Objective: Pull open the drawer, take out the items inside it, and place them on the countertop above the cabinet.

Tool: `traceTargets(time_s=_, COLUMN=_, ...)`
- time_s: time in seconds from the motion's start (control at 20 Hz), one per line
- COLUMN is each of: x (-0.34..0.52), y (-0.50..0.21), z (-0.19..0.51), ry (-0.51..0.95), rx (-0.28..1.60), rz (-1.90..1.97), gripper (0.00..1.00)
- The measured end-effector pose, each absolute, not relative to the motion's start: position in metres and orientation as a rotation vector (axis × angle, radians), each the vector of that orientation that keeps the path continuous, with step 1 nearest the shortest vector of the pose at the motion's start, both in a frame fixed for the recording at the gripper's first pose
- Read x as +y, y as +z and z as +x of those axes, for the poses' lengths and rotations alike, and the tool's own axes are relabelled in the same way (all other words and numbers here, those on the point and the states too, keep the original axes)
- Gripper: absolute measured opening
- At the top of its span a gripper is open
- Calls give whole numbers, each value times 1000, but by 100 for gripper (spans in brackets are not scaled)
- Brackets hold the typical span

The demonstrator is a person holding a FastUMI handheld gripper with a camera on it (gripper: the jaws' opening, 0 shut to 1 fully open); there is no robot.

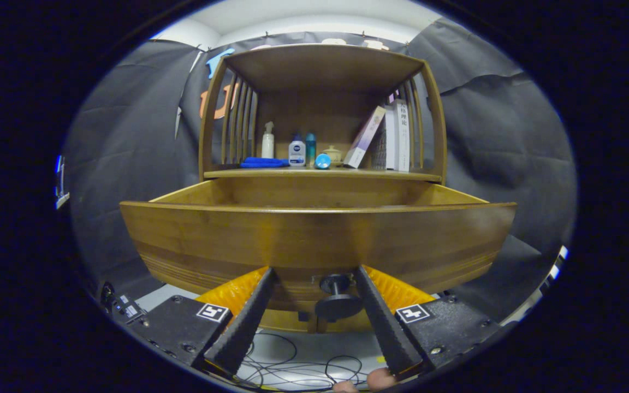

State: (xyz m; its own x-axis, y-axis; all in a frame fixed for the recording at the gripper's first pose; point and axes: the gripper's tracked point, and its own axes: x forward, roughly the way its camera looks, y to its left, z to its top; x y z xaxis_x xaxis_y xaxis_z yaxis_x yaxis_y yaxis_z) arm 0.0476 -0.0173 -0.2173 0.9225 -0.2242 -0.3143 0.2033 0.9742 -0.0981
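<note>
— Gripper?
— Spread wide, pinching nothing. Black fingers either side of the dark round knob, apart from it, tips up against the drawer front.

— Drawer?
— Pulled out from the wooden cabinet, broad front panel right ahead of the fingers, knob low at its middle, between the fingertips. Inside hidden behind the front panel from this low angle; cannot tell what lies in it.

— Counter?
— Just above and behind the open drawer, under the cabinet's top shelf. Crowded already: folded blue cloth at the left, white spray bottle behind it, then a white and blue bottle, a teal bottle, a small blue round thing in front, a little lidded pot further back. Books at the right, one leaning on the upright ones.

— Below the gripper?
— Loose black cables on a pale floor; fingertips of a hand at the bottom.
</note>
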Motion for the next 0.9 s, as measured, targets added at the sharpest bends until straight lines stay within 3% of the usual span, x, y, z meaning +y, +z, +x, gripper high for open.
traceTargets(time_s=0.9, x=-29, y=-214, z=134, ry=-222, rx=385, rz=-74, gripper=96)
